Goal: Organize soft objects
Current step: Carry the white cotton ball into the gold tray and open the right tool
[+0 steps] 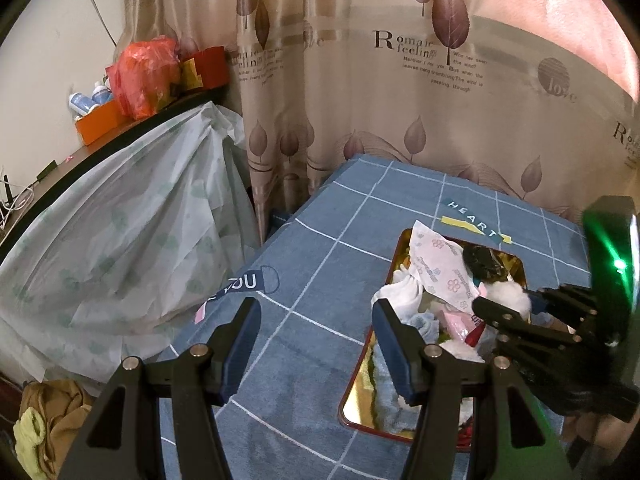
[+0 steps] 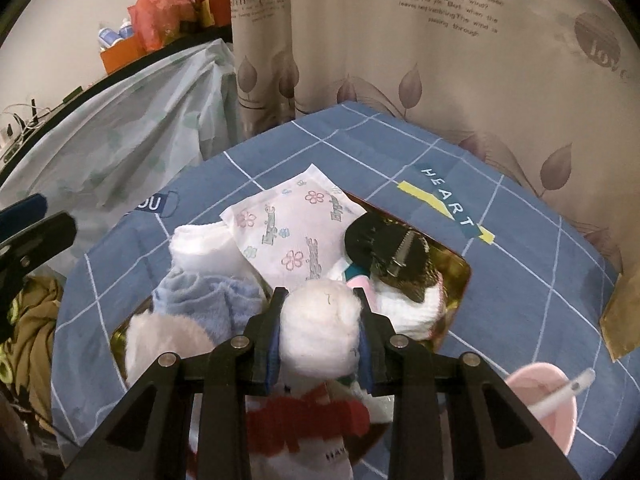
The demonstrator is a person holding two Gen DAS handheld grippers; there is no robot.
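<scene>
Right tongs (image 2: 320,320) clamped on a white cotton ball (image 2: 318,326), one blue pad on each side of it; I read the ball squeezed between the fingers, above the gold tray (image 2: 460,276). From the left wrist the same ball (image 1: 510,298) shows at the right tongs' (image 1: 516,304) tip. Left tongs (image 1: 316,332) spread wide, nothing between them, hovering over the blue checked cloth (image 1: 320,240) on the counter, at the tray's (image 1: 356,404) left edge. Tray heaped: flowered white packet (image 2: 288,236), white folded cloth (image 2: 202,250), light blue fluffy cloth (image 2: 208,300), black hair clip (image 2: 384,248). Pink bowl (image 2: 560,412) near right on the cloth.
</scene>
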